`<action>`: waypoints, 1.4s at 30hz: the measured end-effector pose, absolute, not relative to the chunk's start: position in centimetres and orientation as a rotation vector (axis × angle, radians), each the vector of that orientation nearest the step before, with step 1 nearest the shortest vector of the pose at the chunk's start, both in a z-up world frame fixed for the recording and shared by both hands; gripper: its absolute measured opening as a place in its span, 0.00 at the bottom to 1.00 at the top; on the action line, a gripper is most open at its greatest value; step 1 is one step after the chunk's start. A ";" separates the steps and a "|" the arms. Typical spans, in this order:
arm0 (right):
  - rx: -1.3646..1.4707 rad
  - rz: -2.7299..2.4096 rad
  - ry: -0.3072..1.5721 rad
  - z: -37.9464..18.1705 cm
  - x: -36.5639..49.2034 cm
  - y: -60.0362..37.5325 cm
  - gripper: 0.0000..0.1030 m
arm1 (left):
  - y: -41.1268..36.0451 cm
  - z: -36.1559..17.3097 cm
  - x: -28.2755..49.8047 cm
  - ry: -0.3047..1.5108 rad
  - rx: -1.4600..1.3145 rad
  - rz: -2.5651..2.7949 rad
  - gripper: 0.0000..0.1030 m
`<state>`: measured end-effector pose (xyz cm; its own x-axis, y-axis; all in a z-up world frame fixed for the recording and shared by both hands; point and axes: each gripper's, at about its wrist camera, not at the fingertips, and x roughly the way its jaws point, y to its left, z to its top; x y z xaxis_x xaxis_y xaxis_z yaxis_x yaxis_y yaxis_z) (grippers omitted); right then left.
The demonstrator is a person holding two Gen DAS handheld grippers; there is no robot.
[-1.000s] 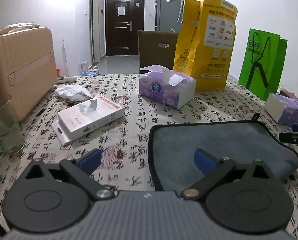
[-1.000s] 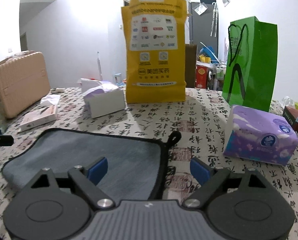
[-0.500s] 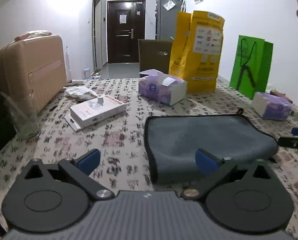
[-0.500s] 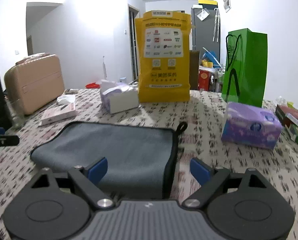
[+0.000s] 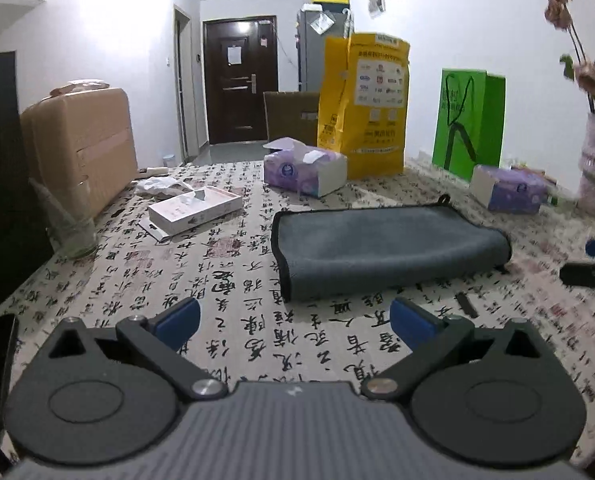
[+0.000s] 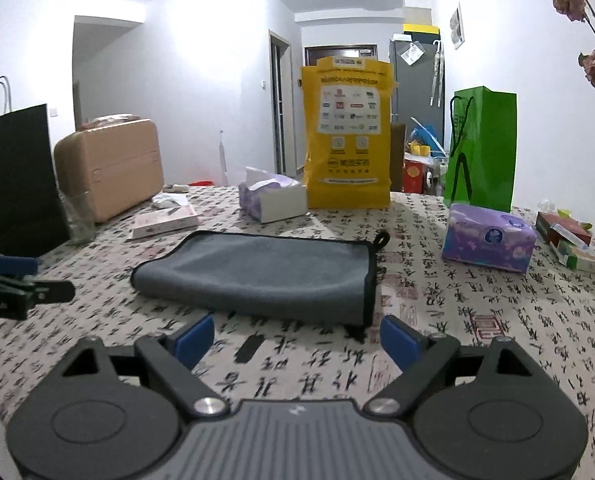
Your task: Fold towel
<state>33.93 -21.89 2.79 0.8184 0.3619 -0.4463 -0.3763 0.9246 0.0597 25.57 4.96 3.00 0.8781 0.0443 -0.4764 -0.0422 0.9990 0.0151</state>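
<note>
The grey towel [image 5: 385, 246] lies folded on the tabletop [image 5: 233, 332], which is covered in a cloth printed with calligraphy. Its rounded fold faces right in the left wrist view, its black-trimmed edges face left, and a small hanging loop [image 6: 382, 238] sticks out at the far corner.

The left claw [image 5: 293, 320] hovers just near of the towel with its blue-padded fingers [image 5: 177, 318] spread wide apart, holding nothing and touching nothing. The right claw [image 6: 295, 340] is likewise spread wide and empty, above bare cloth at the towel's near edge.

Farther back stand a yellow bag [image 5: 363, 106], a green bag [image 5: 467, 118] and an opened tissue pack [image 5: 303, 170]. A second tissue pack [image 6: 487, 238] sits right of the towel, and a white box [image 5: 195, 210] and a tan suitcase [image 5: 81, 148] lie to its left.
</note>
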 end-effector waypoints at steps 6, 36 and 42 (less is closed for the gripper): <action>-0.026 0.358 0.419 3.6 30.3 -22.1 0.89 | 4.6 4.0 23.5 0.470 -0.017 0.038 1.00; -0.030 0.410 0.342 3.1 16.8 -21.2 0.95 | 2.3 2.3 8.0 0.383 0.025 0.016 1.00; -0.034 0.423 0.315 2.6 14.7 -21.0 0.96 | 2.2 2.3 6.2 0.336 0.010 0.031 1.00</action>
<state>14.67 -21.04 2.63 0.8642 0.3982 -0.3075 -0.4087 0.9121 0.0326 6.21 2.17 2.33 0.9436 0.0325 -0.3294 -0.0291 0.9995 0.0153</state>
